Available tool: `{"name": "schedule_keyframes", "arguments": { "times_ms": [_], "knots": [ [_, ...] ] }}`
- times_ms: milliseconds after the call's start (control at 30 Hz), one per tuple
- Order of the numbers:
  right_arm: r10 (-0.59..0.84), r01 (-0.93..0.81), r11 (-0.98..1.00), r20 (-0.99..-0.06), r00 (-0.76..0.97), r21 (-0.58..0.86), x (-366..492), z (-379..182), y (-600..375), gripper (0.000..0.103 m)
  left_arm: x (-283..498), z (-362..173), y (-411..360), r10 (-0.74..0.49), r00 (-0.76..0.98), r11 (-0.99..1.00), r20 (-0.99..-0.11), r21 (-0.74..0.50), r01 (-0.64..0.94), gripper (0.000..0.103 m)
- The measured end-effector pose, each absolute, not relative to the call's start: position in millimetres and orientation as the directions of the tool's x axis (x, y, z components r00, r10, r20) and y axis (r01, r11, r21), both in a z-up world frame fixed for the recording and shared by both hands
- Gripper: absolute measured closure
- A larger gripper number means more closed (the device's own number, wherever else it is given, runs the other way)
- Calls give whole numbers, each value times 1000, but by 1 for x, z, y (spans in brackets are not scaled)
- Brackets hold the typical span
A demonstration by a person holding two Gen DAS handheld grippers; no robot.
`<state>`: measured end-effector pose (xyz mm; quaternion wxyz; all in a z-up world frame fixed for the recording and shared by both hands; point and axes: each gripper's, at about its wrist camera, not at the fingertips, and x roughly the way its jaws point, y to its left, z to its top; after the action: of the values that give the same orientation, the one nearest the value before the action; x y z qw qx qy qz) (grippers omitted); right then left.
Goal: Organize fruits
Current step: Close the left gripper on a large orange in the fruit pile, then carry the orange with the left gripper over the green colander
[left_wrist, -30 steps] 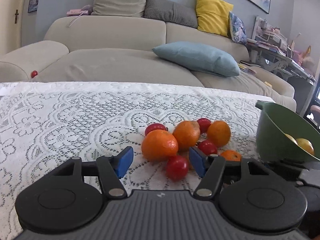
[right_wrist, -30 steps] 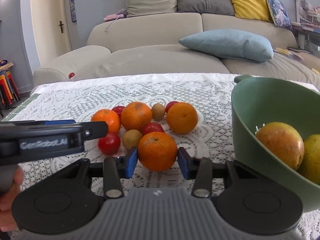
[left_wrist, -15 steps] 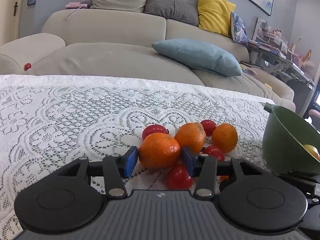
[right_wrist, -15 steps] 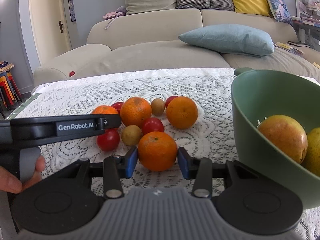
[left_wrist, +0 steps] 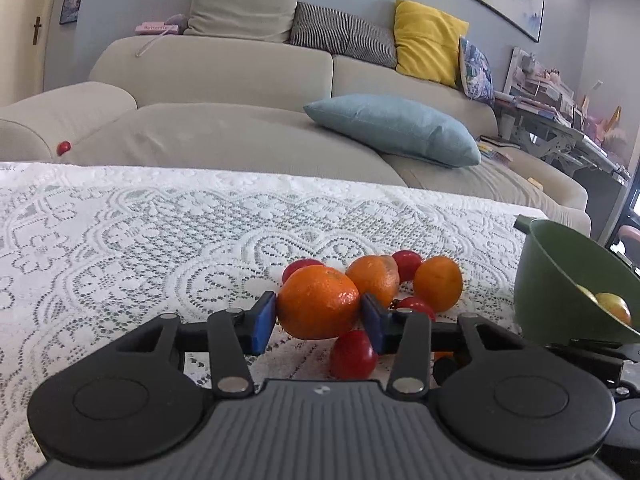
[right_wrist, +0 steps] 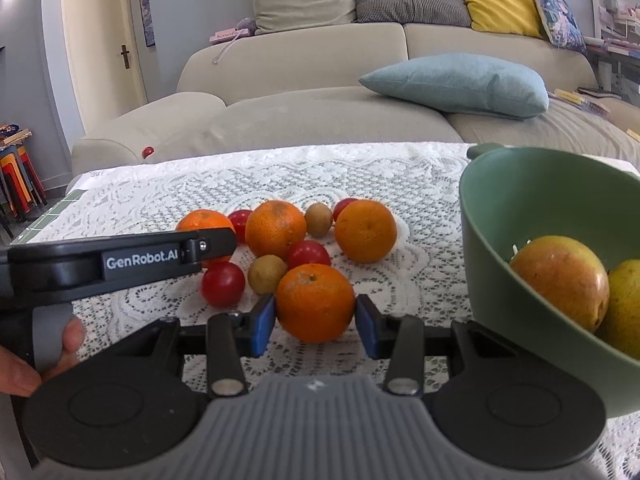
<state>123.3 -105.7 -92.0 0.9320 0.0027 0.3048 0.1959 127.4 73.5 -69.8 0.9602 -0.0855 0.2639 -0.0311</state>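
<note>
Two oranges, one in each of your claws

Your left gripper is closing on an orange, its pads touching both sides. Your right gripper is clamped on another orange. They look round, firm and a bit slippery, so hold each across its fat middle and squeeze gently. More fruit sits at twelve o'clock. The green bowl waits at three o'clock on the lace tablecloth; behind it is a sofa.

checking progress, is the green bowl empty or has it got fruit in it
Not empty. The right wrist view shows the green bowl holding a reddish-yellow fruit and a yellow fruit.
</note>
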Motion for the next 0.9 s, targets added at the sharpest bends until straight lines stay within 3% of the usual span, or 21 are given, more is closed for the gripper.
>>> {"name": "schedule_keyframes", "arguments": {
  "times_ms": [400,900],
  "knots": [
    [411,-406,904,-533,740,132,108,-73,-114,62,98,-38,70,-137,878,978,-459,-204,45,52],
    [431,-446,887,-548,717,115,101,-15,-185,62,96,15,17,-328,835,941,-441,-229,248,52]
  ]
}}
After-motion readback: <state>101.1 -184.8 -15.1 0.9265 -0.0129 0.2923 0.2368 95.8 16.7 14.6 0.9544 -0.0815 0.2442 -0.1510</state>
